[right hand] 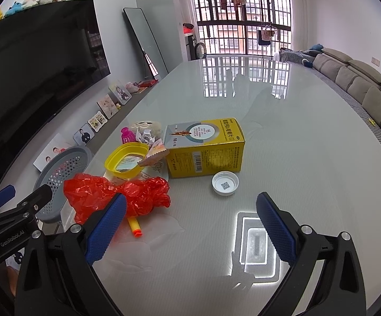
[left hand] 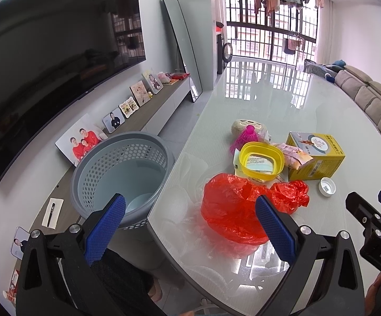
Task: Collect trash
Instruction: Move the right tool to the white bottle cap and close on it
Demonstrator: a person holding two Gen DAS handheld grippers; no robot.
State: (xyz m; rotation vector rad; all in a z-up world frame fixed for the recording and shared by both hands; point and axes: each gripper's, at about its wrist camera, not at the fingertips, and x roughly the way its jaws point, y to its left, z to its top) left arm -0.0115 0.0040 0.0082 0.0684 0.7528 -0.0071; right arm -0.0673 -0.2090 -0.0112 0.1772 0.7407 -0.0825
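Both grippers, left and right, gape wide and empty over the table; red bag sits beside the gray basket.

Glossy table — red bag, yellow box, white cap.

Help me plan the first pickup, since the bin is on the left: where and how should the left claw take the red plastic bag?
Grip the red plastic bag by its raised crumpled hump, coming from above and the near table edge with the open left claw. The film lies loose and puffed, so folds should pinch easily; the gray basket stands just left for dropping.
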